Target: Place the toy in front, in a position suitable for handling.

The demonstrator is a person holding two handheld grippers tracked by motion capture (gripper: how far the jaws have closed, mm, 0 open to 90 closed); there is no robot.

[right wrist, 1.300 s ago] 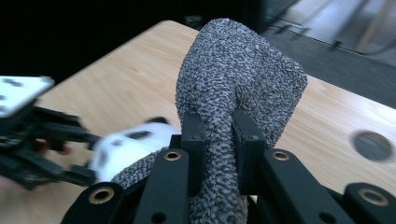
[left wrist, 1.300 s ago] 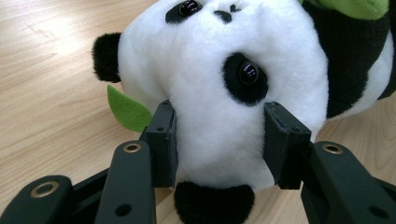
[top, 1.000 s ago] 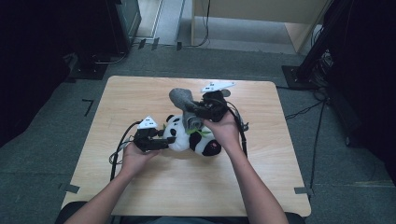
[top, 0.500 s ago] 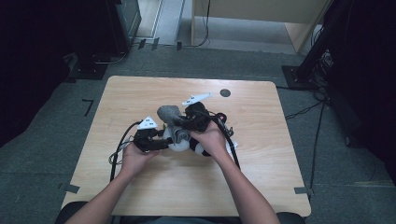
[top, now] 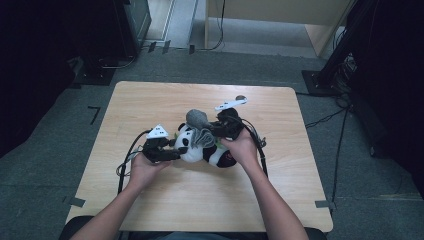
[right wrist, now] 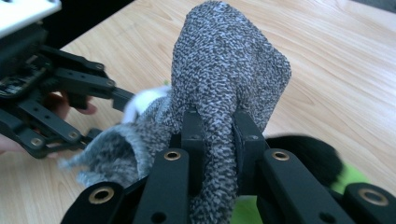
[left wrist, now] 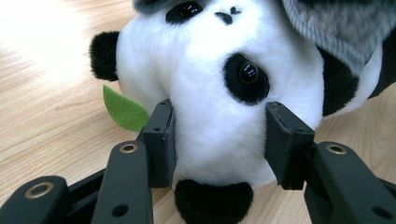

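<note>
On the table (top: 150, 100), left gripper (left wrist: 219, 140) clamps the panda (left wrist: 210, 93); right gripper (right wrist: 217, 140) pinches the grey sock (right wrist: 224, 60), hiding the panda's body.

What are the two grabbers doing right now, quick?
Left gripper: closed on the plush panda's head.
Right gripper: closed on the grey knitted sock.

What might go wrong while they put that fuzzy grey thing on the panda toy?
The right gripper pinches just a fold of the grey knitted sock, so it may slip out when pulled. The left gripper squeezes the black-and-white plush panda's soft head, which may squirm loose or twist. The green felt leaf beside its jaw could get snagged.
</note>
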